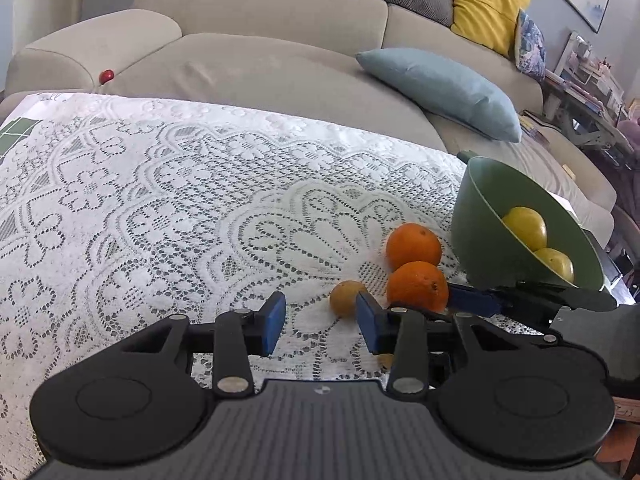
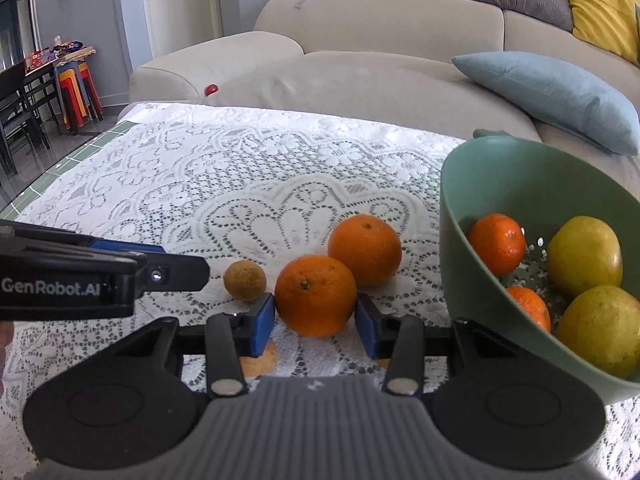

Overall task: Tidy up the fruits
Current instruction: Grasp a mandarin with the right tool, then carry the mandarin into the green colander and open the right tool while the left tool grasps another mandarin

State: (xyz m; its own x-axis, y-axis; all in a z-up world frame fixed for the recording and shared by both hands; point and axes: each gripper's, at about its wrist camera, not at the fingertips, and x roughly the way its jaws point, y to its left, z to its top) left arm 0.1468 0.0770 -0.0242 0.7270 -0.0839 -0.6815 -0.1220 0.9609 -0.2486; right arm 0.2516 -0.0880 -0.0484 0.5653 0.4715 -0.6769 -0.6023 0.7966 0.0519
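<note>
Two oranges and a small brownish fruit (image 2: 245, 280) lie on the lace tablecloth (image 2: 200, 184), left of a green bowl (image 2: 452, 200). The bowl holds two yellow fruits (image 2: 584, 250) and two small mandarins (image 2: 497, 243). My right gripper (image 2: 315, 310) has its blue pads against both sides of the near orange (image 2: 316, 294), which rests on the cloth. The far orange (image 2: 365, 249) touches it from behind. My left gripper (image 1: 320, 306) stands open and holds nothing, and the brownish fruit (image 1: 346, 298) lies just beyond its right fingertip. The left gripper's fingers (image 2: 172, 272) reach in from the left edge of the right wrist view.
A beige sofa (image 1: 260, 56) runs behind the table, with a light blue cushion (image 1: 440, 88), yellow and grey pillows and a small red ball (image 1: 107, 76). Cloth left of the fruits is bare. Dark chairs and coloured stools (image 2: 76, 92) stand far left.
</note>
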